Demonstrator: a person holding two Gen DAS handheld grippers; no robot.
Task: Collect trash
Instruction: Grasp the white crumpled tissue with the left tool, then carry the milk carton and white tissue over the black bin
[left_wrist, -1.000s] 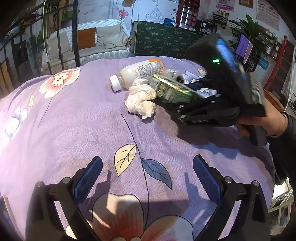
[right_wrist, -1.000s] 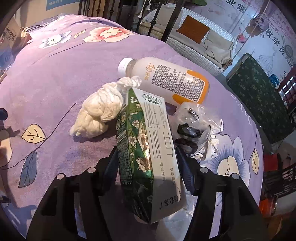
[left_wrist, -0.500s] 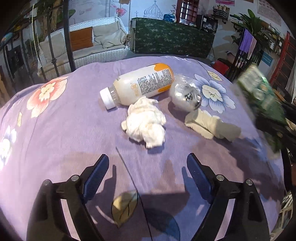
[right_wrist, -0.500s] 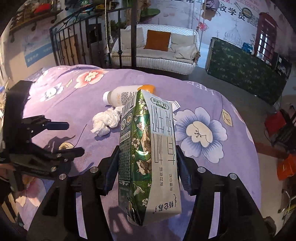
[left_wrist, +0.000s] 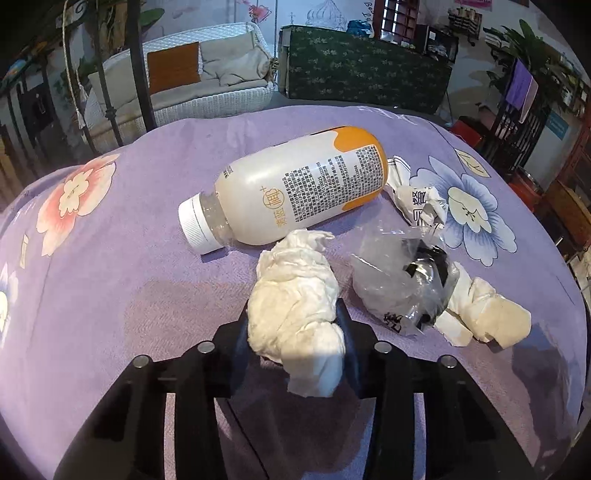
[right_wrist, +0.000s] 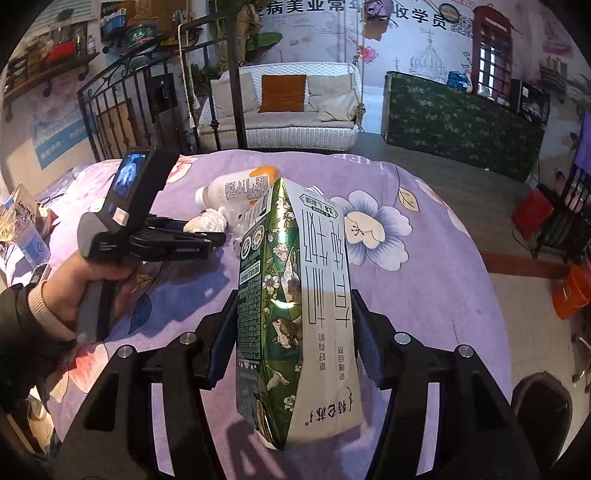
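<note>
While the right gripper (right_wrist: 291, 328) clamps the green-and-white milk carton (right_wrist: 295, 314), the left gripper (left_wrist: 293, 332) pinches the crumpled white tissue wad (left_wrist: 295, 310) beside the capped white-and-orange plastic bottle (left_wrist: 295, 188), mid-tablecloth (left_wrist: 110, 280).

Milk carton (right_wrist: 295, 306) reads 特仑苏 (upside down)

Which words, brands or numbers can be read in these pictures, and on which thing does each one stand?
"特仑苏": brand on the milk carton.
"有机纯牛奶": large print on the same carton.
"更好有机 更懂自然": small print beside the brand.
"3.8": near the carton's top.
"收学员": on the wall.
Fine print on the bottle: too small to read.
Black print on the clear wrapper: crumpled, unreadable.
</note>
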